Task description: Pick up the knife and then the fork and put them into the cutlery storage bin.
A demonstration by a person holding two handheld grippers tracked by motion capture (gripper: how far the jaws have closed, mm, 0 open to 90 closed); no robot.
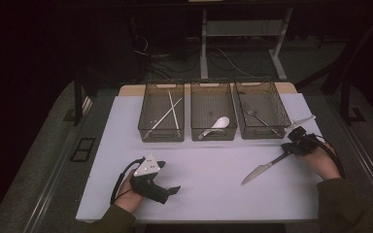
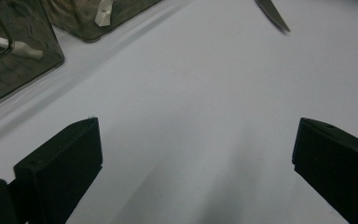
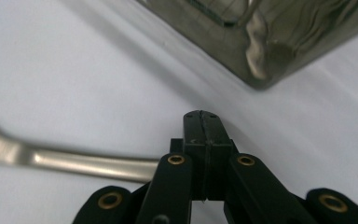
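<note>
Open tabletop (image 1: 209, 170) before three bins (image 1: 213, 116); only a knife (image 1: 264, 167) lies at right.

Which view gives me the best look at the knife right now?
The high view: the whole knife lies on the table, its handle end at the right gripper. The right gripper view shows a stretch of the handle beside the shut jaws. The left gripper view catches the blade tip.
</note>
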